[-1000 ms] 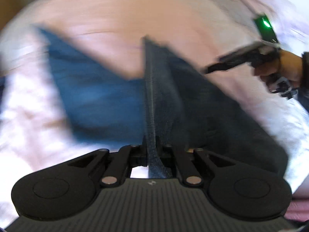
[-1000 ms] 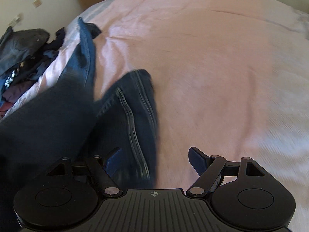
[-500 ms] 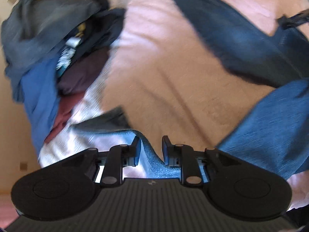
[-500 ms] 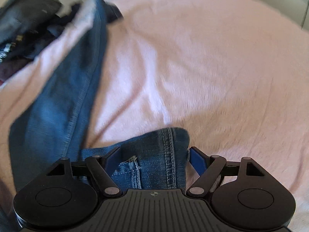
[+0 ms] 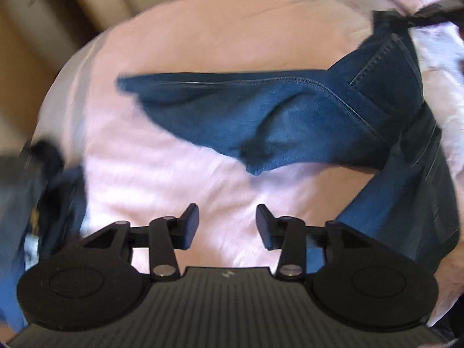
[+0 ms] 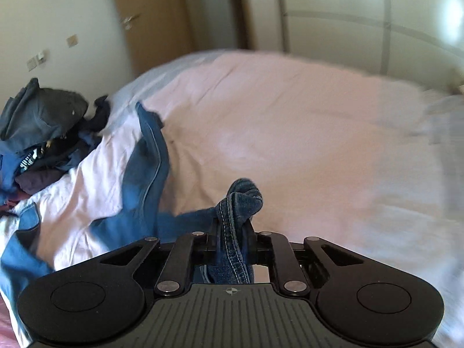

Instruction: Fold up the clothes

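Note:
A pair of blue jeans [image 5: 290,116] lies spread across the pink bed sheet [image 5: 174,174], one leg pointing left, the other running down at the right. My left gripper [image 5: 227,223] is open and empty, over bare sheet just in front of the jeans. My right gripper [image 6: 232,240] is shut on a bunched edge of the jeans [image 6: 240,200] with stitched seams, lifting it off the bed. In the left wrist view the right gripper [image 5: 406,23] shows at the top right, pinching the jeans' raised corner. One jeans leg [image 6: 148,156] trails away to the left in the right wrist view.
A pile of dark and blue clothes [image 6: 43,133] sits at the left side of the bed; it also shows in the left wrist view [image 5: 34,203]. A wooden door [image 6: 153,20] and wardrobe doors [image 6: 362,14] stand behind the bed. Pink sheet [image 6: 304,133] spreads to the right.
My left gripper let go of the jeans and opened, now over bare sheet. My right gripper closed on the jeans' edge and lifted it.

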The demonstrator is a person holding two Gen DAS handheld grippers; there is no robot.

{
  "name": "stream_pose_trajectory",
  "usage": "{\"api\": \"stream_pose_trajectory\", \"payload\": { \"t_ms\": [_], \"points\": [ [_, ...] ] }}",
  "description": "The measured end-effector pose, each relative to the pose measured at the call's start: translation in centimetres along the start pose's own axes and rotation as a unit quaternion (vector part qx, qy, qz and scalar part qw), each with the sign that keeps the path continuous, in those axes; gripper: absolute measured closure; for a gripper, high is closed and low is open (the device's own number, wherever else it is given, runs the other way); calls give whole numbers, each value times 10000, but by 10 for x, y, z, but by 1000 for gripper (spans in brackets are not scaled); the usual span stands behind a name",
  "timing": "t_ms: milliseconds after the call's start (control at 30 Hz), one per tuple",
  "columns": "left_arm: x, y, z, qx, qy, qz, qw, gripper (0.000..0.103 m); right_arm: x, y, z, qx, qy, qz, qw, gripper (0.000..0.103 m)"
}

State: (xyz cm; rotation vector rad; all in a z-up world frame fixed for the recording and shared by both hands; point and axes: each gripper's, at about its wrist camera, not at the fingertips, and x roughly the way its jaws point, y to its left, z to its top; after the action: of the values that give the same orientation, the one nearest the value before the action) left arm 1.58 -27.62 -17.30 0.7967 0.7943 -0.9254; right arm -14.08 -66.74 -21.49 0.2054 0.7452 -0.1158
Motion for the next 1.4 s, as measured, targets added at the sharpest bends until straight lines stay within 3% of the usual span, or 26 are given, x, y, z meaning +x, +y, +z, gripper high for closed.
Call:
{"api": "stream_pose_trajectory", "payload": {
  "t_ms": [100,167,233,333,433,500,567,600,633,667,700,767,833,867,900,933,967,1167,1200,1233,1400],
  "points": [
    [8,-30,33,709,-283,-285,9967,45,-73,-3,-51,168,43,-404,9990,92],
    [20,-56,52,1346,-448,-480,9887,36,-105,-2,-85,391,249,-582,9972,92],
    [38,-86,71,1956,-557,-704,9766,36,-124,0,-115,625,473,-629,9949,93],
    [63,-128,96,2775,-757,-1016,9523,36,-136,16,-144,446,715,-516,9951,97],
    [88,-168,116,3635,-997,-1213,9183,34,-144,26,-162,294,839,-412,9952,100],
    [111,-194,118,4349,-1141,-1163,8856,33,-149,24,-168,398,822,-402,9950,100],
    [139,-214,117,5068,-1220,-1050,8469,33,-149,23,-169,423,787,-440,9950,103],
    [150,-220,118,5307,-1206,-1037,8325,35,-150,21,-170,425,777,-461,9950,103],
    [160,-223,119,5475,-1142,-1066,8221,52,-151,19,-171,432,783,-480,9948,103],
    [169,-223,120,5560,-1011,-1140,8171,76,-154,15,-172,460,817,-483,9944,103],
    [176,-222,121,5603,-902,-1194,8147,79,-155,13,-174,491,875,-462,9939,103],
    [177,-218,124,5494,-790,-1232,8227,85,-155,4,-176,557,923,-514,9928,103],
    [169,-211,123,5255,-770,-1274,8377,88,-149,-7,-176,572,1024,-604,9913,103],
    [164,-207,120,5143,-752,-1272,8448,89,-143,-12,-175,550,1098,-657,9903,93],
    [155,-202,113,5050,-708,-1235,8513,89,-137,-18,-174,533,1153,-690,9895,80],
    [147,-197,105,4957,-663,-1199,8576,90,-127,-28,-169,553,1086,-597,9907,37],
    [139,-191,98,4862,-619,-1162,8639,90,-116,-38,-164,573,1019,-503,9919,10],
    [89,-160,52,4280,-351,-937,8982,93,-33,-97,-128,672,789,280,9942,9],
    [81,-155,44,4180,-306,-899,9035,93,-15,-102,-121,630,836,456,9935,9],
    [72,-150,37,4080,-261,-860,9085,103,4,-105,-114,577,890,632,9923,9],
    [37,-127,-8,3540,113,-733,9323,102,94,-100,-88,135,1343,1209,9835,9]
  ]
}}
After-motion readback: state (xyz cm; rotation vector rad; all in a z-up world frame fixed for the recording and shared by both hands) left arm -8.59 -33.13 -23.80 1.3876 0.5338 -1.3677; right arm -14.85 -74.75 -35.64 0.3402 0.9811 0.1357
